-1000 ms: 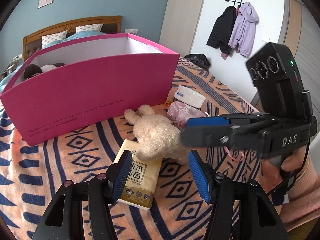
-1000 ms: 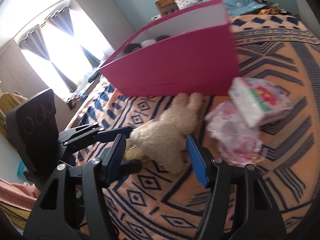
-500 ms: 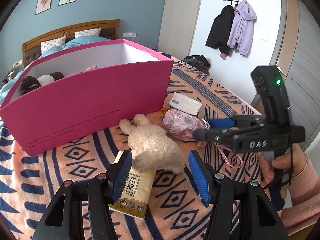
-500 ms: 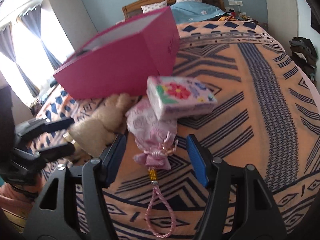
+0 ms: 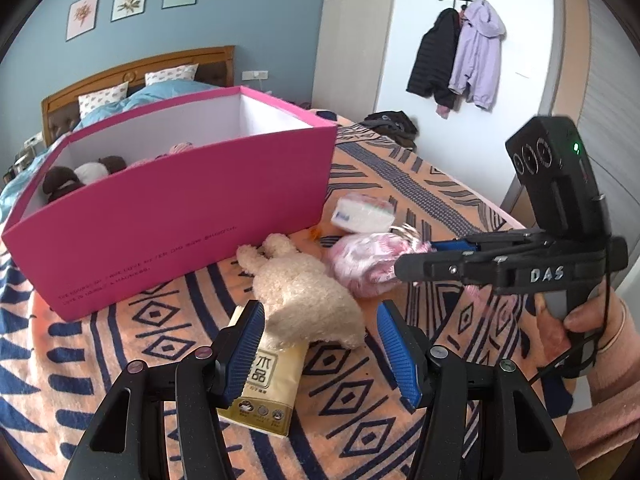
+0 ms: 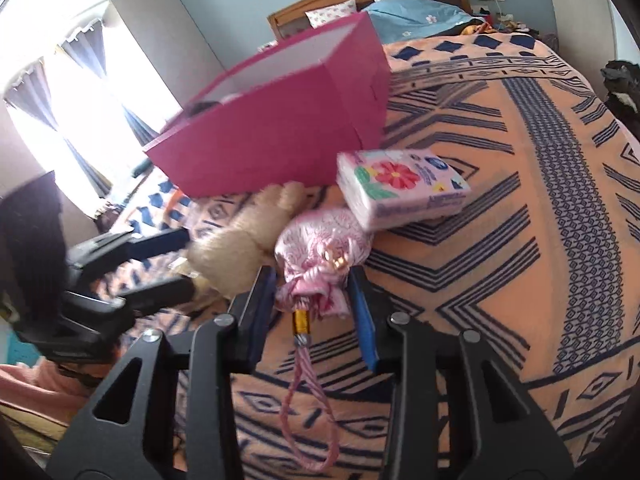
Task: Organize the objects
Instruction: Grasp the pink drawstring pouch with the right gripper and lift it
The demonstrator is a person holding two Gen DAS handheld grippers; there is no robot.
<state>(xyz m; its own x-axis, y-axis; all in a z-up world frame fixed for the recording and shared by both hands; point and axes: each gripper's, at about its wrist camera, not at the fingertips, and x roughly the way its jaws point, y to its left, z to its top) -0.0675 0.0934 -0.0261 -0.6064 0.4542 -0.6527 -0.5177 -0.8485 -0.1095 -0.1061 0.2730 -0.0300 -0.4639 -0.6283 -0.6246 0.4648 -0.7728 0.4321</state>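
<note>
On the patterned bed (image 6: 520, 184), the right hand-held gripper (image 6: 314, 300) has just been closing its jaws around the gathered neck of a pink drawstring pouch (image 6: 320, 240). The left hand-held gripper (image 5: 320, 344) hangs half-open and empty above a cream plush toy (image 5: 304, 296) beside the pink box (image 5: 180, 216).

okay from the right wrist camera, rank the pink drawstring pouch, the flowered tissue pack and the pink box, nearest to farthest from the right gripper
1. Pink drawstring pouch: its gathered neck sits between the jaws of the right gripper, which have just been closing.
2. Flowered tissue pack: just beyond the pouch, to the right.
3. Pink box: farthest, behind both, upper left.
</note>
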